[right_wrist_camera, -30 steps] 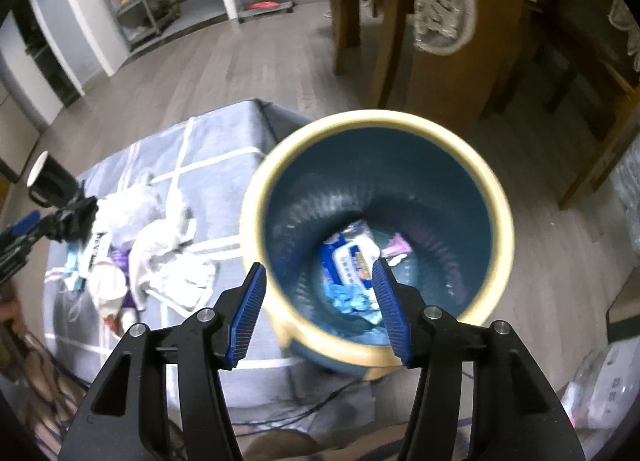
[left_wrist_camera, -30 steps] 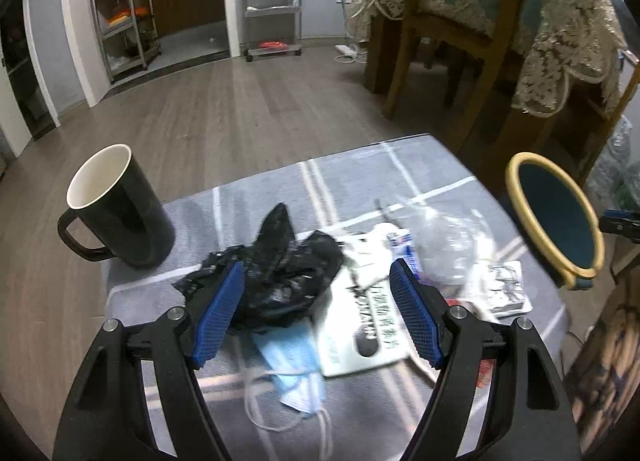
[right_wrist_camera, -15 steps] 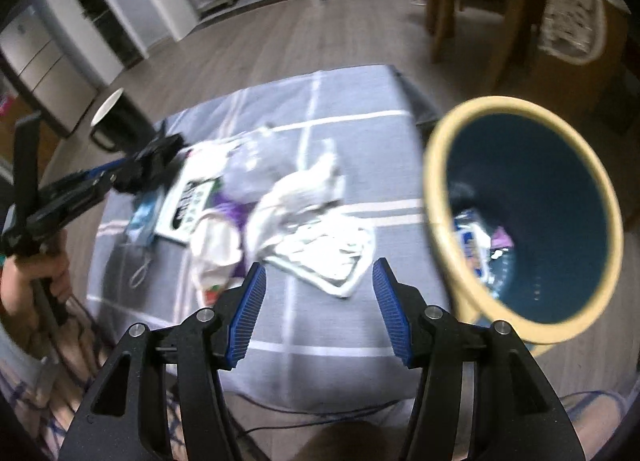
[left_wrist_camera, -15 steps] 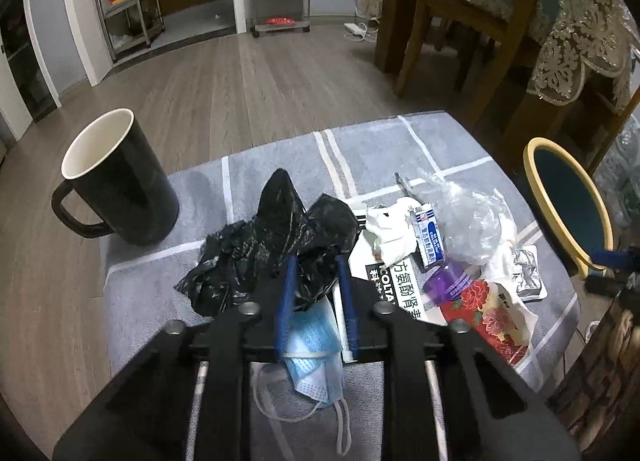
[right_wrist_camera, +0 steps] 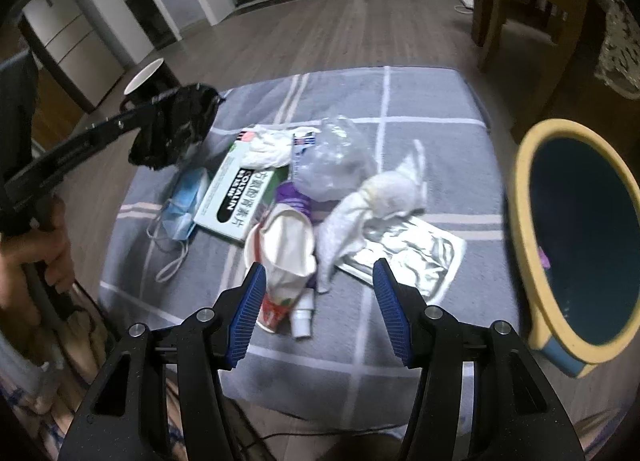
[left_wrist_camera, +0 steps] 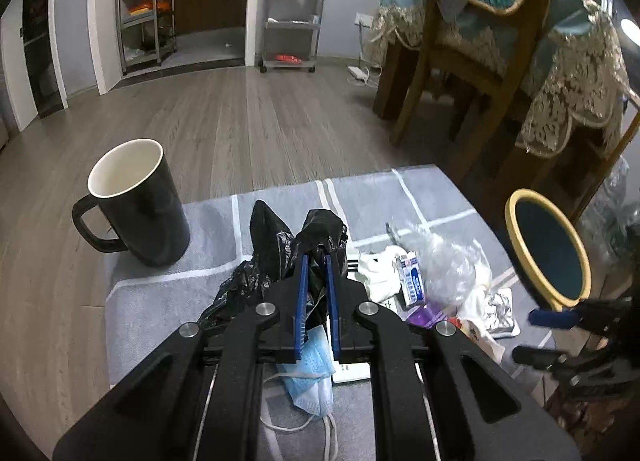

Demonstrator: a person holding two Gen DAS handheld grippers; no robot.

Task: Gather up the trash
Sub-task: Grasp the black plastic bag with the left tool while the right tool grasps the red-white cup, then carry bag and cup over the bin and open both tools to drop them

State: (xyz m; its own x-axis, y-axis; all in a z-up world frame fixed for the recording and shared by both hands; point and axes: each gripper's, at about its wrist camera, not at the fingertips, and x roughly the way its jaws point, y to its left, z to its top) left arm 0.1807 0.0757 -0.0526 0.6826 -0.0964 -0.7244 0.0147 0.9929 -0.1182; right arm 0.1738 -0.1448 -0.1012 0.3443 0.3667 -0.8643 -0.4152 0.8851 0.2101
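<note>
Grey checked surface point(right_wrist_camera: 420, 109): left gripper point(left_wrist_camera: 316, 261) has just closed, pinching black bag point(left_wrist_camera: 280, 245); right gripper point(right_wrist_camera: 316, 281) spread, empty; next, carry bag right to bin point(right_wrist_camera: 520, 181)

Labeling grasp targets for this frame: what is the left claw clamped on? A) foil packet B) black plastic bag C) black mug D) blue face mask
B: the left claw has just been closing and its blue pads pinch the crumpled black plastic bag; the right wrist view shows the bag hanging from that claw, clear of the table.
</note>
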